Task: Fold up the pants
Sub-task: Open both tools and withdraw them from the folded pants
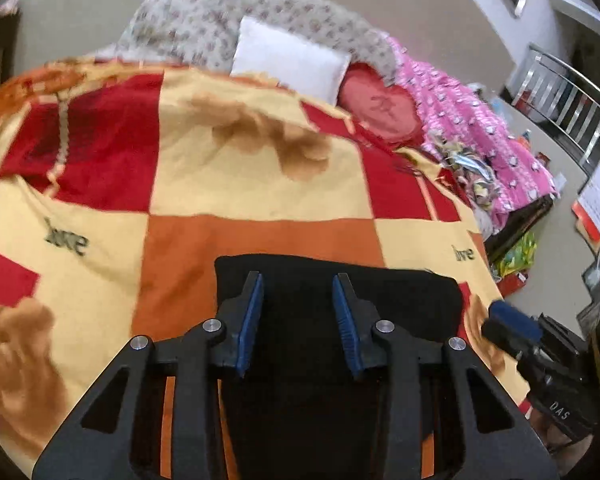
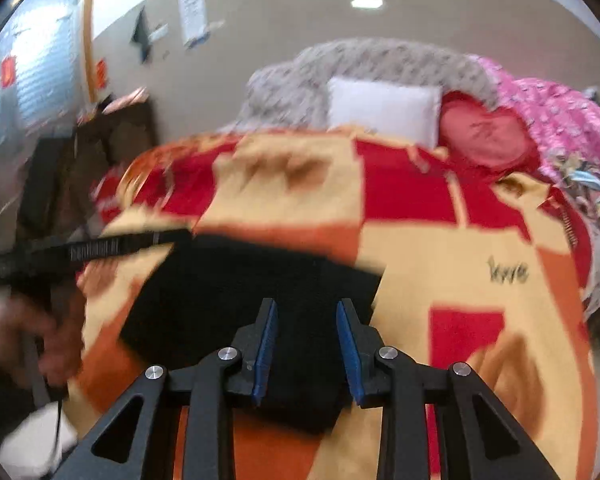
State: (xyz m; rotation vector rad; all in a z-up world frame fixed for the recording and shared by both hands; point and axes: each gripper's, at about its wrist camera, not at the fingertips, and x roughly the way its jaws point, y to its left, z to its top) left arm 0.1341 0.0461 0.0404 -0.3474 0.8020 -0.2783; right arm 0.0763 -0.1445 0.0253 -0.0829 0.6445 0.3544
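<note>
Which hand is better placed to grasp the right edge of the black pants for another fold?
Probably the right: the right gripper sits just beside that edge of the pants, while the left gripper hangs over their middle.

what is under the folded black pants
The folded black pants lie on a red, orange and cream checked blanket; the blanket squares beneath them are covered, so unseen.
</note>
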